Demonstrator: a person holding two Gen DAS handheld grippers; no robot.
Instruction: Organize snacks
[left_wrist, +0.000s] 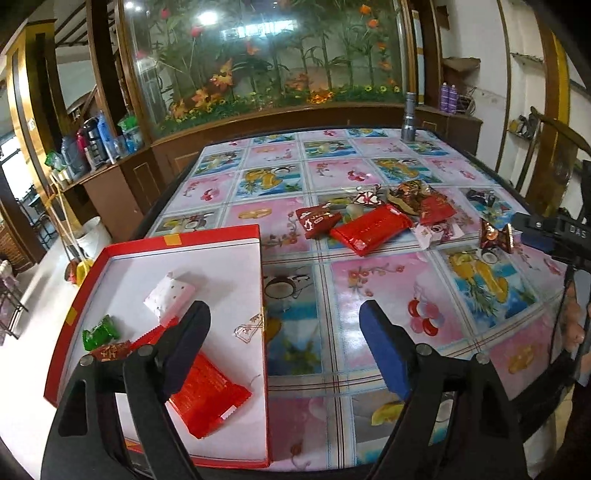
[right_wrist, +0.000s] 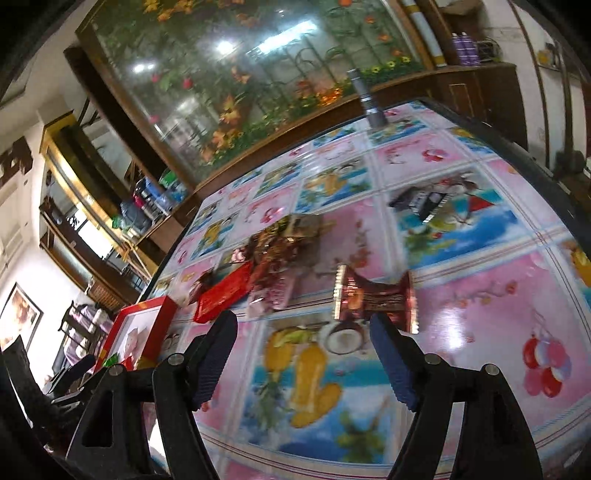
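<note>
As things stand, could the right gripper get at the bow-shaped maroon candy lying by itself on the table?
Probably yes: the right gripper is open, the maroon candy lies just ahead near its right finger, and nothing lies between them.

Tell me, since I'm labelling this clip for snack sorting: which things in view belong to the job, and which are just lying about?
Part of the job:
red box
snack pile
twist-wrapped candy
green candy
white packet
red packet

Just lying about:
flashlight
purple cans
dark packet
</note>
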